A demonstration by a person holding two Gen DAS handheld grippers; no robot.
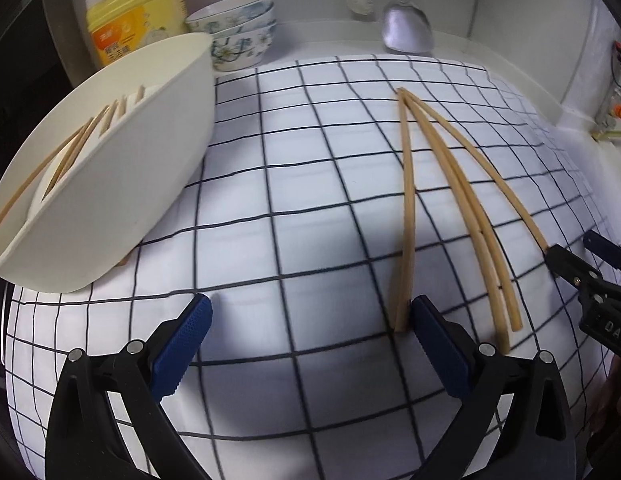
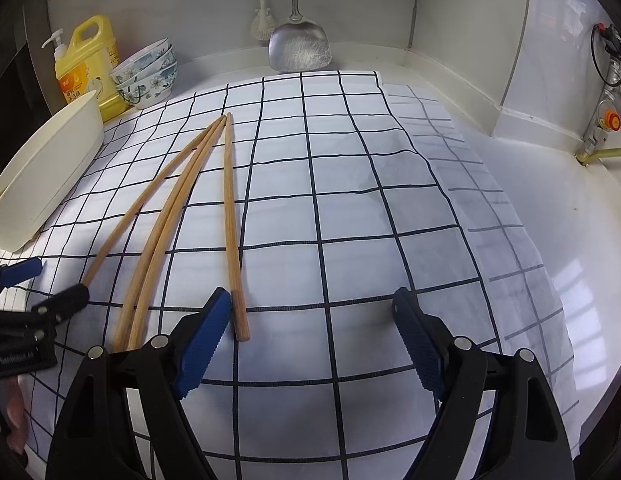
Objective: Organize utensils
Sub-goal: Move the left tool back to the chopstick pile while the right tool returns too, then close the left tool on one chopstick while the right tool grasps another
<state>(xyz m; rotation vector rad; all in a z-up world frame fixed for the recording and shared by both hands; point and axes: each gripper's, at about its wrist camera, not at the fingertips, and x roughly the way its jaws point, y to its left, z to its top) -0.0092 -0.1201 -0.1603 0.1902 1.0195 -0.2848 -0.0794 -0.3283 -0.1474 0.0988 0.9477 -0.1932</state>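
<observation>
Lying fanned out on a checked cloth (image 2: 350,208), four wooden chopsticks (image 2: 230,216) meet near their far tips and spread apart toward the grippers. The left gripper (image 1: 310,320) hovers low over the cloth with its jaws wide apart, its right finger (image 1: 434,336) just beside the end of the leftmost chopstick. The right gripper (image 2: 310,316) also stands open, its left finger (image 2: 208,328) just beside the rightmost chopstick's end; whether either finger touches the wood is hard to tell. A cream holder (image 1: 122,184) at the left carries more chopsticks (image 1: 74,144). Behind it stand stacked bowls (image 2: 148,74), a yellow bottle (image 2: 88,60) and a metal spatula (image 2: 300,46).
</observation>
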